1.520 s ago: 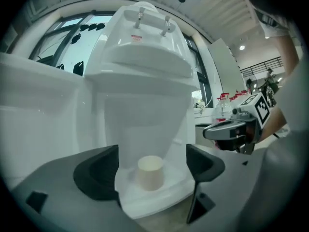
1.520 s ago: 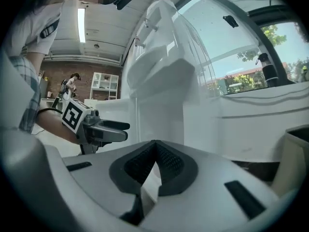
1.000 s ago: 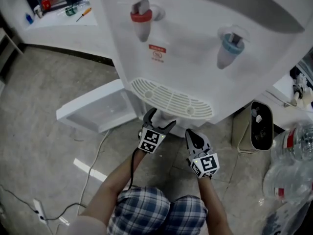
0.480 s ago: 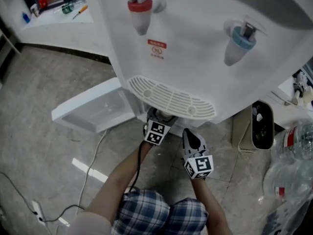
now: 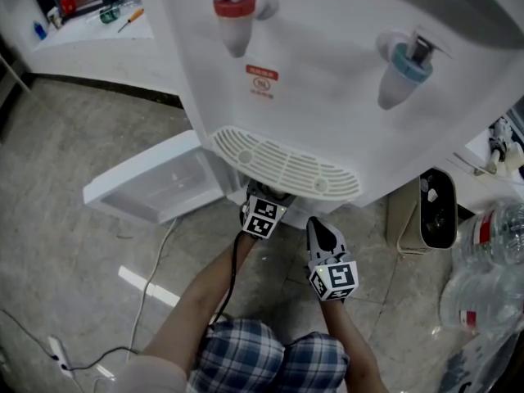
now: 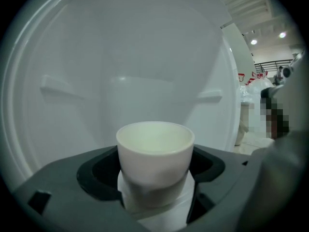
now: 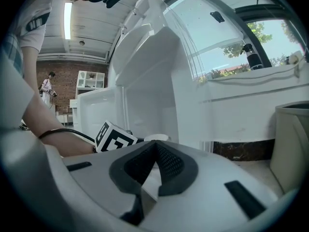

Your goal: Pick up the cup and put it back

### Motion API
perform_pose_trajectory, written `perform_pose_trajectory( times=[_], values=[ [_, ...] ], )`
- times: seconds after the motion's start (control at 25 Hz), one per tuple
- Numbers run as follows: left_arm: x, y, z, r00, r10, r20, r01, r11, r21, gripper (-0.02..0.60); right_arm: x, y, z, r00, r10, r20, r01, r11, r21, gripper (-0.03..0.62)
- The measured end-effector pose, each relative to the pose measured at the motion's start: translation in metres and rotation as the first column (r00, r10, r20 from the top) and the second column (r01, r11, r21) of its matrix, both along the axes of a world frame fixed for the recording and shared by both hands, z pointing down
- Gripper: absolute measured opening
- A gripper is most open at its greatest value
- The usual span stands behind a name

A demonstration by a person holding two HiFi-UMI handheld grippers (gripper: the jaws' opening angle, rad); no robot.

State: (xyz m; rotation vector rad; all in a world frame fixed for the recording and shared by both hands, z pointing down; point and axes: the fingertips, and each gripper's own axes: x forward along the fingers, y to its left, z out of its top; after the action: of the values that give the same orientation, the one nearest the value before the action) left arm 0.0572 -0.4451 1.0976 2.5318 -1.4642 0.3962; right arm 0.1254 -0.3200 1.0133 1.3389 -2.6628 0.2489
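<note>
Left gripper first: its dark grey jaws are clamped on the small white round cup, one pad on each side of the wall. The cup stands upright, mouth open to the top, its base hidden low between the jaws, where a second white shape shows that I can't identify. Behind it curves the pale inner wall of the white water dispenser's lower compartment, a short ledge on each side.

Right gripper now: jaws pressed together, tips meeting, nothing between them. It hangs just beside the left one, outside the compartment, and the left gripper's black-and-white marker cube shows just past its tips.

From the head view, the left gripper is tucked under the white slotted drip tray. Above that are the red tap and the blue tap. The white cabinet door lies swung open over the grey stone floor. Clear plastic bottles crowd the right edge.
</note>
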Motion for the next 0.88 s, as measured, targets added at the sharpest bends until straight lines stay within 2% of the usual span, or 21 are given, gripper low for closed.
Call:
perform_pose_trajectory(
  times=[0.16,0.36,0.88],
  values=[
    [0.003,0.009,-0.006,0.999,0.026,0.029,-0.026,0.999,0.023,0.419,0.001,0.002,0.001,1.0,0.002,-0.002,-0.002,1.0,-0.002,0.011],
    [-0.001,0.039,-0.032,0.998,0.056,-0.003,-0.056,0.997,0.06,0.419,0.004,0.005,0.001,1.0,0.003,-0.003,-0.003,1.0,-0.004,0.011],
    [-0.062,0.148,-0.103,0.997,0.079,0.005,-0.079,0.988,0.136,0.419,-0.001,0.002,0.0,1.0,-0.01,0.01,0.01,1.0,0.002,0.011]
  ],
)
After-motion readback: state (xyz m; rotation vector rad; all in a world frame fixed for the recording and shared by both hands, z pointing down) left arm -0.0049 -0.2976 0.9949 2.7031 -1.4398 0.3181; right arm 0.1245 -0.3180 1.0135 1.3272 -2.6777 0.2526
